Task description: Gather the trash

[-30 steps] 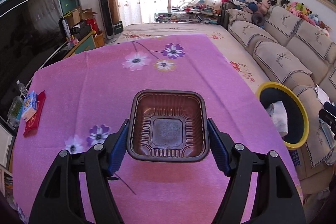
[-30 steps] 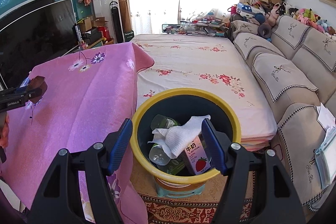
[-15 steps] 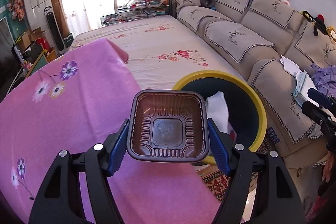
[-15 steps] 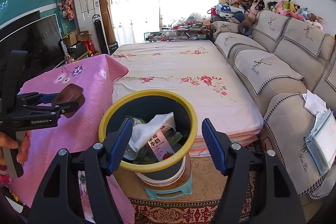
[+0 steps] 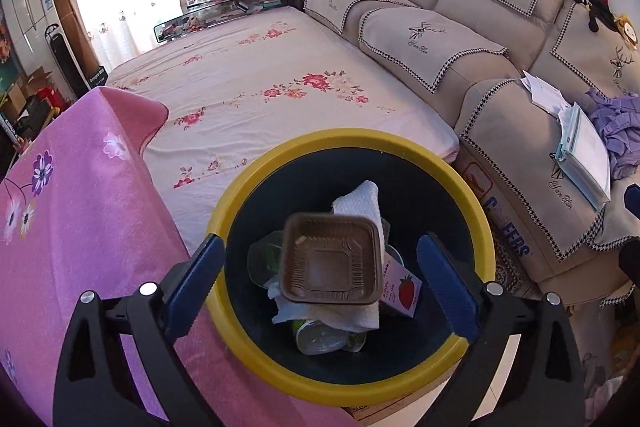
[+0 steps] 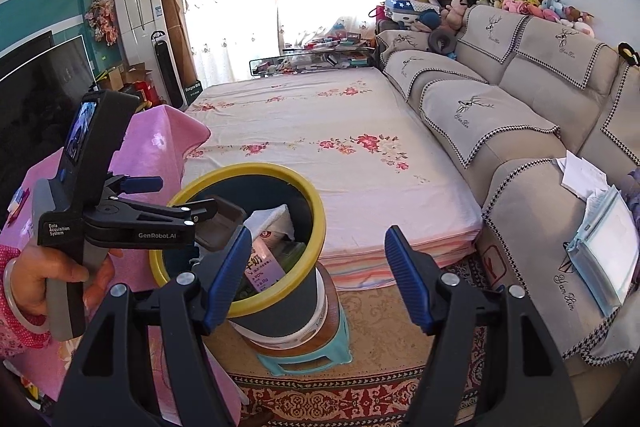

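Note:
The brown plastic tray (image 5: 330, 259) hangs blurred over the mouth of the yellow-rimmed bin (image 5: 256, 173), free of both blue pads. My left gripper (image 5: 320, 251) is over the bin with its jaws opening, and a wide gap shows on each side of the tray. The bin holds a white paper towel (image 5: 360, 201), a strawberry milk carton (image 5: 402, 291) and plastic cups. In the right wrist view the left gripper (image 6: 208, 211) reaches over the bin (image 6: 316, 219) with the tray (image 6: 222, 225) at its tips. My right gripper (image 6: 318, 239) stands open and holds nothing, in front of the bin.
The bin stands on a white bucket and a turquoise stool (image 6: 304, 359) on a patterned rug. The pink flowered tablecloth (image 5: 80, 227) is to the left, a floral bed (image 5: 260, 87) behind, and a beige sofa (image 5: 460, 39) with papers to the right.
My left gripper swung right from over the pink table to above the bin, and its jaws spread off the brown tray. The right gripper drew back and right from the bin.

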A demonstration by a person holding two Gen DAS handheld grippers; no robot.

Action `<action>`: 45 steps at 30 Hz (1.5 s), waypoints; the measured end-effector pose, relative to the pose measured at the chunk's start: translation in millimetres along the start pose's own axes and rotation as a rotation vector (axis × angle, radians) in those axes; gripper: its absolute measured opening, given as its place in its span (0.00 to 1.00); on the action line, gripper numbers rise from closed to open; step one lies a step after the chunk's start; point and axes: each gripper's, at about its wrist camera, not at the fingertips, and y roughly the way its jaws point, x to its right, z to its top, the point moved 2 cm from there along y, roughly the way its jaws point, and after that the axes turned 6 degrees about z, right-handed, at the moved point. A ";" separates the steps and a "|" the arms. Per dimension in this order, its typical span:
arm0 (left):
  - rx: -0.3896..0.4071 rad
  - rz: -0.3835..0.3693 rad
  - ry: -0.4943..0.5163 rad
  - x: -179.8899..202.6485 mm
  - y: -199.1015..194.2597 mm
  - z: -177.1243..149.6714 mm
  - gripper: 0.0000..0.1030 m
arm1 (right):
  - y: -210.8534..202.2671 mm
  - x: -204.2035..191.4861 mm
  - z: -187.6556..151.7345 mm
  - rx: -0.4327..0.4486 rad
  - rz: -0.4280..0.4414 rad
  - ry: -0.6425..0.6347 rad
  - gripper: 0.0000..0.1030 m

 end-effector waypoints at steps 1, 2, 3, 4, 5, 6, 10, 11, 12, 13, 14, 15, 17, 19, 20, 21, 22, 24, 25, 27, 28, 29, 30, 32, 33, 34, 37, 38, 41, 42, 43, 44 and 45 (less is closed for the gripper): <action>0.004 -0.002 -0.004 -2.4 -4.1 -1.8 0.93 | -0.8 -3.8 -1.0 -0.002 0.005 -0.003 0.64; 0.008 0.002 -0.011 -6.5 -10.8 -5.5 0.93 | -1.6 -7.8 -1.2 -0.003 0.010 -0.008 0.64; 0.014 0.008 -0.024 -13.9 -18.9 -10.2 0.93 | -2.8 -12.7 -1.4 -0.004 0.013 -0.015 0.64; 0.022 0.006 -0.042 -23.3 -28.7 -16.4 0.93 | -4.8 -18.9 -1.8 -0.002 0.015 -0.024 0.64; 0.028 0.000 -0.060 -34.3 -40.9 -24.6 0.93 | -7.2 -26.7 -2.5 0.002 0.020 -0.033 0.65; 0.038 -0.001 -0.072 -44.1 -56.1 -34.4 0.93 | -10.8 -35.7 -3.9 0.007 0.029 -0.043 0.66; 0.108 0.072 -0.109 -88.9 -126.5 -80.1 0.95 | -27.0 -79.8 -10.9 0.033 0.107 -0.080 0.74; 0.127 0.094 -0.129 -102.0 -145.1 -93.9 0.95 | -31.4 -92.8 -11.9 0.043 0.128 -0.091 0.77; 0.143 0.112 -0.149 -116.5 -163.6 -107.8 0.95 | -36.1 -105.7 -12.7 0.053 0.147 -0.102 0.78; 0.158 0.136 -0.169 -130.7 -181.5 -122.7 0.95 | -41.5 -119.4 -12.9 0.064 0.165 -0.114 0.81; 0.171 0.159 -0.191 -145.3 -199.3 -138.3 0.95 | -47.4 -134.1 -11.8 0.072 0.183 -0.127 0.85; 0.179 0.183 -0.216 -160.0 -215.9 -153.8 0.95 | -53.3 -147.3 -11.8 0.079 0.202 -0.143 0.89; 0.188 0.239 -0.270 -188.8 -247.9 -184.8 0.95 | -68.6 -173.9 -12.0 0.102 0.242 -0.177 0.94; 0.193 0.318 -0.308 -218.4 -277.2 -216.3 0.95 | -86.7 -197.3 -12.5 0.121 0.274 -0.208 0.94; 0.195 0.357 -0.328 -231.4 -290.0 -230.4 0.95 | -95.0 -206.7 -12.9 0.129 0.282 -0.218 0.94; 0.196 0.387 -0.350 -243.6 -302.6 -243.8 0.95 | -101.8 -214.5 -12.9 0.132 0.281 -0.221 0.94; 0.197 0.408 -0.369 -255.6 -313.9 -256.8 0.95 | -108.1 -222.0 -13.3 0.135 0.277 -0.225 0.94; 0.208 0.450 -0.406 -277.7 -335.5 -282.0 0.95 | -121.4 -234.0 -16.2 0.154 0.261 -0.233 0.94; 0.217 0.471 -0.426 -286.9 -346.1 -293.2 0.95 | -126.8 -238.8 -17.5 0.160 0.245 -0.235 0.94; 0.238 0.501 -0.466 -302.3 -366.0 -315.3 0.95 | -135.7 -249.0 -22.7 0.171 0.234 -0.237 0.94; 0.250 0.511 -0.486 -305.9 -374.7 -324.2 0.95 | -138.7 -252.3 -24.7 0.173 0.231 -0.236 0.94; 0.262 0.517 -0.502 -307.9 -382.6 -330.6 0.95 | -141.2 -254.4 -26.7 0.177 0.224 -0.236 0.94; 0.276 0.520 -0.519 -310.9 -390.4 -337.9 0.95 | -142.9 -255.5 -27.9 0.182 0.215 -0.239 0.94; 0.296 0.524 -0.544 -312.3 -402.4 -348.2 0.95 | -144.0 -258.4 -30.6 0.188 0.199 -0.244 0.94; 0.300 0.526 -0.549 -310.7 -405.6 -350.4 0.95 | -143.9 -259.8 -32.2 0.187 0.196 -0.246 0.94; 0.304 0.529 -0.552 -309.6 -409.3 -353.1 0.95 | -143.8 -261.0 -34.3 0.188 0.195 -0.246 0.94; 0.314 0.534 -0.557 -304.2 -417.1 -353.9 0.95 | -143.5 -262.7 -40.3 0.195 0.181 -0.253 0.94; 0.317 0.532 -0.555 -303.1 -419.2 -355.0 0.95 | -142.7 -261.9 -42.2 0.195 0.180 -0.254 0.94; 0.324 0.529 -0.539 -290.5 -420.0 -346.4 0.95 | -141.9 -262.7 -46.0 0.189 0.187 -0.259 0.94; 0.323 0.529 -0.535 -287.5 -420.0 -345.0 0.95 | -141.5 -262.4 -46.0 0.188 0.186 -0.262 0.94; 0.323 0.528 -0.531 -283.7 -419.5 -341.3 0.95 | -141.1 -262.1 -46.0 0.188 0.187 -0.263 0.94; 0.323 0.525 -0.528 -281.3 -419.4 -339.6 0.95 | -141.1 -261.5 -46.4 0.188 0.191 -0.263 0.94; 0.322 0.523 -0.526 -279.2 -418.3 -338.1 0.95 | -141.3 -260.9 -46.7 0.188 0.194 -0.261 0.94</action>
